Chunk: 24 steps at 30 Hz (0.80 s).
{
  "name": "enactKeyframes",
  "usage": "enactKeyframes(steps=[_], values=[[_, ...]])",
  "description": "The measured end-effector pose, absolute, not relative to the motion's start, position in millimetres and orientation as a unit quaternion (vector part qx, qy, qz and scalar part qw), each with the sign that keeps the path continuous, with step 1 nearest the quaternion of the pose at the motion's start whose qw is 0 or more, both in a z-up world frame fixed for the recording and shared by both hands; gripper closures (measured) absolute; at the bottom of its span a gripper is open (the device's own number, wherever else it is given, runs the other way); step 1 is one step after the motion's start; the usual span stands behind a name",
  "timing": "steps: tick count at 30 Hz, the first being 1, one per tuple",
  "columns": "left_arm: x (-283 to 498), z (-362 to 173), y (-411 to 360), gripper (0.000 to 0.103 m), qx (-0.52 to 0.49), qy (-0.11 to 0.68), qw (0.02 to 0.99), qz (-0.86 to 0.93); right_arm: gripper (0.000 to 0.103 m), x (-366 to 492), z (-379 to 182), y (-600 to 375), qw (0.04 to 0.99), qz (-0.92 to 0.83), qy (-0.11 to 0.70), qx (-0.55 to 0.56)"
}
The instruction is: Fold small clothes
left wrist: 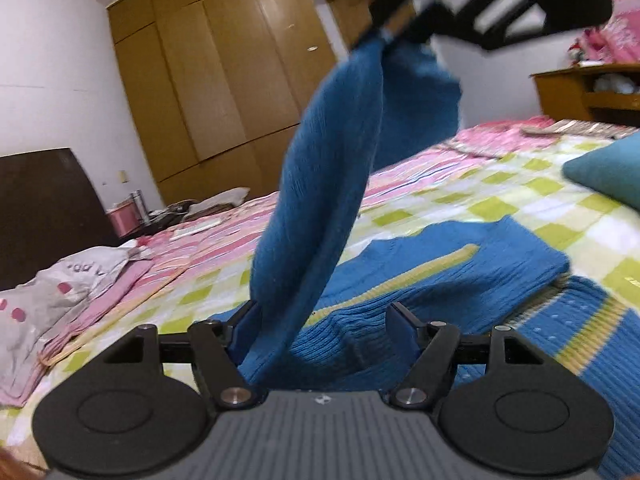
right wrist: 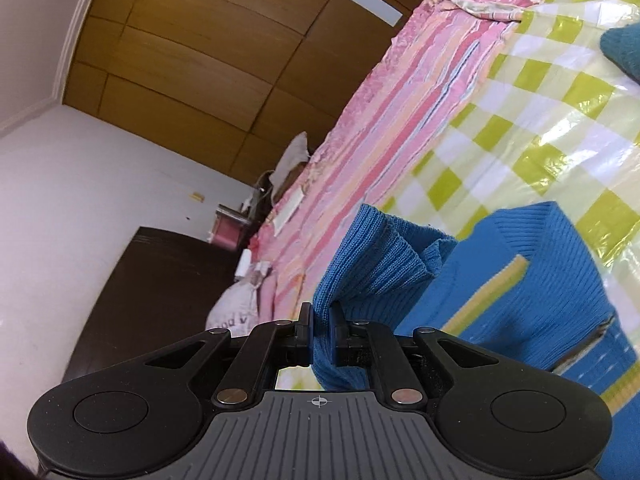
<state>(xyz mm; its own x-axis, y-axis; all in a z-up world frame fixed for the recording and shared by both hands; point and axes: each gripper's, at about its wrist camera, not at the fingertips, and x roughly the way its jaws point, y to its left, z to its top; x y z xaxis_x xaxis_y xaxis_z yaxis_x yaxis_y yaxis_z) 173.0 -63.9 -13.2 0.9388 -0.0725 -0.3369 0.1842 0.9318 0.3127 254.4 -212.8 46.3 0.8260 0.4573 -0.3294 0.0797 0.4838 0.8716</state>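
Blue knit sweater (right wrist: 500, 280) — sleeve (right wrist: 360, 264) pinched in right gripper (right wrist: 321, 320) fingers (right wrist: 305, 330).

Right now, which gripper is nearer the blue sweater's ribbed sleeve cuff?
Right. The right gripper is shut on the sleeve just behind the ribbed cuff. The left gripper is open lower along the same raised sleeve, near the sweater body.

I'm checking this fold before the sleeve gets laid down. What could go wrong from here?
1. The right gripper pinches only a narrow bunch at the cuff of the blue sweater's sleeve; it may slip out while raised.
2. The left gripper stands open with the sleeve running between its fingers, so it could snag the knit.
3. The sweater's body lies on a glossy checked sheet and might slide, skewing the fold.
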Motion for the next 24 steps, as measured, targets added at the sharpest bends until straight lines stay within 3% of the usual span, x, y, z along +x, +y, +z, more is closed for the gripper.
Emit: enactKeyframes(steps=[3,7,13,17,24], values=[[185.6,-14.4,-64.2,0.047,0.179,0.171,0.968,-0.039,0.094,250.2,49.4,-211.6,0.817,0.115,0.269,0.496],[203.8,-13.6,-49.9,0.086,0.175,0.191,0.965,-0.038,0.094,245.4,47.5,-215.3,0.815,0.116,0.273,0.498],[192.9,-6.4,-4.4,0.087,0.19,0.189,0.963,-0.027,0.091,234.4,30.9,-227.0,0.839,0.084,0.268,0.466],[177.5,-19.2,14.1,0.087,0.212,0.213,0.954,-0.028,0.079,225.8,-14.0,-236.1,0.839,0.038,0.307,0.447],[162.2,-27.2,14.7,0.087,0.211,0.218,0.952,-0.035,0.077,204.2,-83.9,-241.3,0.772,0.013,0.372,0.516]])
